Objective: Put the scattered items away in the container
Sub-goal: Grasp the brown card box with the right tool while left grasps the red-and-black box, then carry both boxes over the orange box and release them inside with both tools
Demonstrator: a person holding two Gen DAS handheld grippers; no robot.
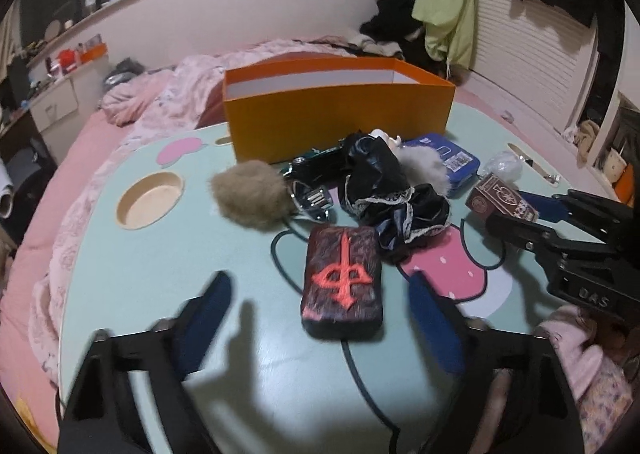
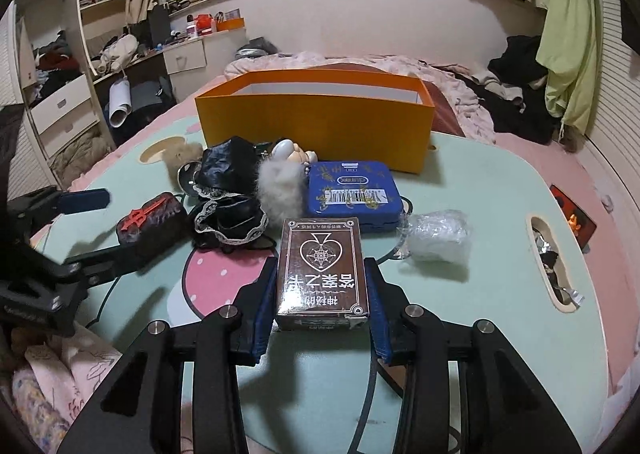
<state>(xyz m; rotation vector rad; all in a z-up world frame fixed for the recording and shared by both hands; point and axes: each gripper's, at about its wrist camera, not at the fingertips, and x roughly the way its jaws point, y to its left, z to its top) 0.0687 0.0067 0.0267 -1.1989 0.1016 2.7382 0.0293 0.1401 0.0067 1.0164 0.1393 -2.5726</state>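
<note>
Right tongs point(image 2: 322, 286) clamped on brown card box point(image 2: 322, 270). Left tongs point(image 1: 320, 294) spread either side of dark tin point(image 1: 342, 280), pads not touching. Other clutter beyond; orange container point(image 2: 316, 122) at table's point(image 2: 480, 294) far edge.

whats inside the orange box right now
Only the white inner walls of the orange box show, near the top. Nothing pokes above its rim. The front wall hides the floor in both views, so whether anything lies at the bottom cannot be told.
</note>
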